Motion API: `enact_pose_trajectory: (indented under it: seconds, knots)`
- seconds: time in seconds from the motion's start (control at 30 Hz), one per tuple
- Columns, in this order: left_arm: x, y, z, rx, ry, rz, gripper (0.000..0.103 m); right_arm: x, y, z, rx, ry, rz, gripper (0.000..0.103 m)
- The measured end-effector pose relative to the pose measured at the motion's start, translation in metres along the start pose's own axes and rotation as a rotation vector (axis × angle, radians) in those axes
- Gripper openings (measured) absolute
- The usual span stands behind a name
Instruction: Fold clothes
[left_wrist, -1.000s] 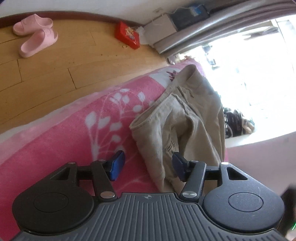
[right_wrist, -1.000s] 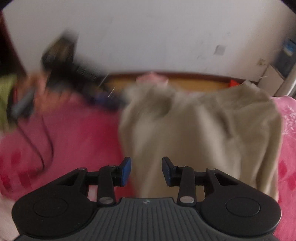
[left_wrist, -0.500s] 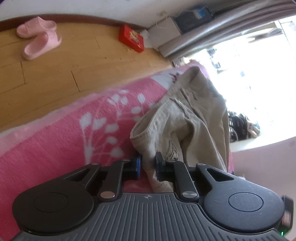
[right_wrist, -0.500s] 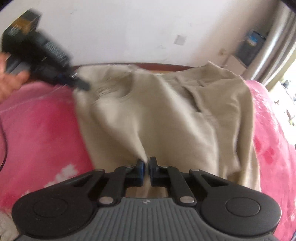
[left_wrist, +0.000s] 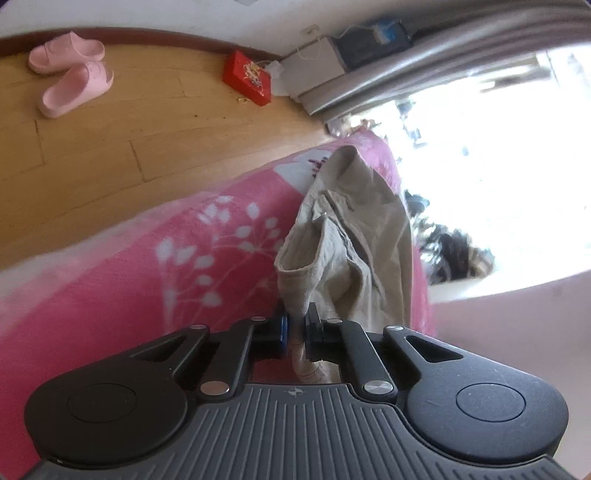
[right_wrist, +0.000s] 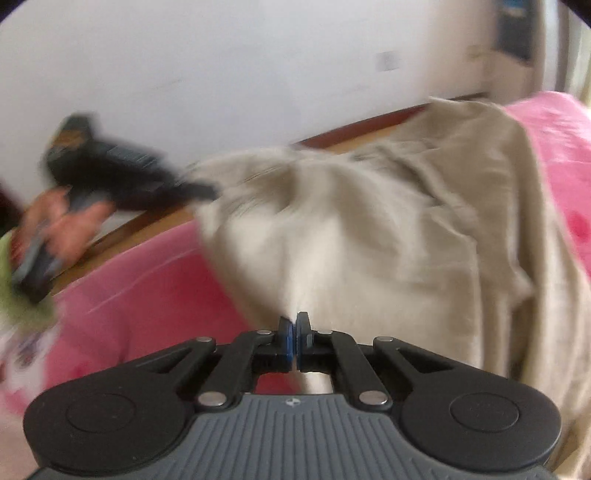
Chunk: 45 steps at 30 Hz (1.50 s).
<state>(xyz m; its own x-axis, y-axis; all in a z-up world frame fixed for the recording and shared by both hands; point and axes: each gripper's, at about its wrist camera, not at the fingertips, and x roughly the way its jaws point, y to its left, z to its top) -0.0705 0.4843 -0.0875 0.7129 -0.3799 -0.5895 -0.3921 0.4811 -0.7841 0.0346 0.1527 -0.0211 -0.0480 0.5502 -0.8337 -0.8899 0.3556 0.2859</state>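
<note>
The trousers (left_wrist: 354, 236) lie on the pink blanket (left_wrist: 177, 280) with their long axis running away from both claws, toward the far end by the bright window (left_wrist: 498, 155) and the curtain (left_wrist: 424, 66). Both claws hold the near end. The left gripper (left_wrist: 294, 325) is clenched on a bunched near corner of the cloth, which stands up from its pads as a raised fold (the cloth passes right between the blue pads and out below them). The right gripper (right_wrist: 293, 332) is likewise clenched, its pads nearly together with a thin pinch of the same cloth (right_wrist: 369, 229) drawn up into a ridge between them. In the right wrist view the left gripper (right_wrist: 122, 173) shows at far left, blurred, at the cloth's left edge, with the person's hand (right_wrist: 62, 225) behind it; so the two grips sit well apart across the width of the near end. My reading is that the coming move carries this near end over toward the far end, along the long axis, and that neither hand is nearer the far end than the other. No container holds anything here; on the wooden floor (left_wrist: 110, 140) beyond the bed sit pink slippers (left_wrist: 70, 85) and a red box (left_wrist: 249, 83), well clear of the work.
</note>
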Motion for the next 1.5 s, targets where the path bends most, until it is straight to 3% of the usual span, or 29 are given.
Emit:
enact_pose_trajectory:
  seconds: [0.07,0.17,0.23,0.3,0.33,0.37,0.4,0.53,0.63,0.73,0.83,0.93,1.07,1.2,1.33,1.47,1.5]
  knots:
    - [0.002,0.006,-0.005,0.026,0.069,0.055,0.007,0.005,0.013,-0.006,-0.034,0.061,0.051,0.003]
    - [0.019,0.017,-0.019,0.088,0.154,0.165,0.01,0.041,0.016,-0.019,-0.029,0.178,0.041,0.003]
    - [0.021,0.021,-0.025,0.097,0.146,0.16,0.013,0.068,0.012,-0.027,-0.01,0.247,0.005,0.005]
    - [0.018,0.023,-0.027,0.095,0.128,0.147,0.016,0.074,0.008,-0.026,-0.001,0.259,0.012,0.009]
    - [0.015,0.023,-0.028,0.094,0.115,0.141,0.022,0.073,0.006,-0.023,-0.001,0.264,0.023,0.01]
    - [0.012,0.023,-0.029,0.095,0.103,0.139,0.028,0.066,0.005,-0.018,-0.008,0.265,0.031,0.017]
    - [0.01,0.023,-0.029,0.092,0.096,0.141,0.029,0.056,0.003,-0.014,-0.008,0.252,0.051,0.025]
    - [0.006,0.026,-0.031,0.047,0.052,0.131,0.034,0.014,-0.013,0.017,-0.001,0.12,0.106,0.028]
    - [0.009,0.027,-0.034,0.04,0.017,0.151,0.025,-0.002,-0.033,0.051,0.002,-0.014,0.005,0.03]
    - [0.008,0.021,-0.04,0.087,-0.006,0.188,0.012,0.002,-0.055,0.09,-0.042,-0.111,-0.164,0.03]
    - [0.003,0.013,-0.046,0.126,-0.019,0.208,0.008,0.016,-0.072,0.129,-0.066,-0.188,-0.276,0.03]
    - [-0.001,0.01,-0.049,0.165,-0.016,0.217,0.008,0.031,-0.097,0.17,-0.051,-0.233,-0.318,0.03]
    - [-0.004,0.014,-0.051,0.175,-0.017,0.209,0.009,0.05,-0.116,0.203,-0.017,-0.187,-0.263,0.032]
    - [-0.004,0.021,-0.053,0.156,-0.026,0.189,0.01,0.083,-0.071,0.192,-0.174,-0.109,-0.196,0.032]
    - [-0.002,0.024,-0.053,0.163,-0.021,0.177,0.01,0.131,-0.037,0.165,-0.375,-0.003,-0.281,0.032]
    - [0.0,0.025,-0.053,0.172,-0.015,0.171,0.011,0.16,-0.05,0.153,-0.35,0.036,-0.323,0.031]
    - [0.0,0.026,-0.053,0.17,-0.015,0.169,0.011,0.159,-0.055,0.152,-0.316,0.025,-0.31,0.024]
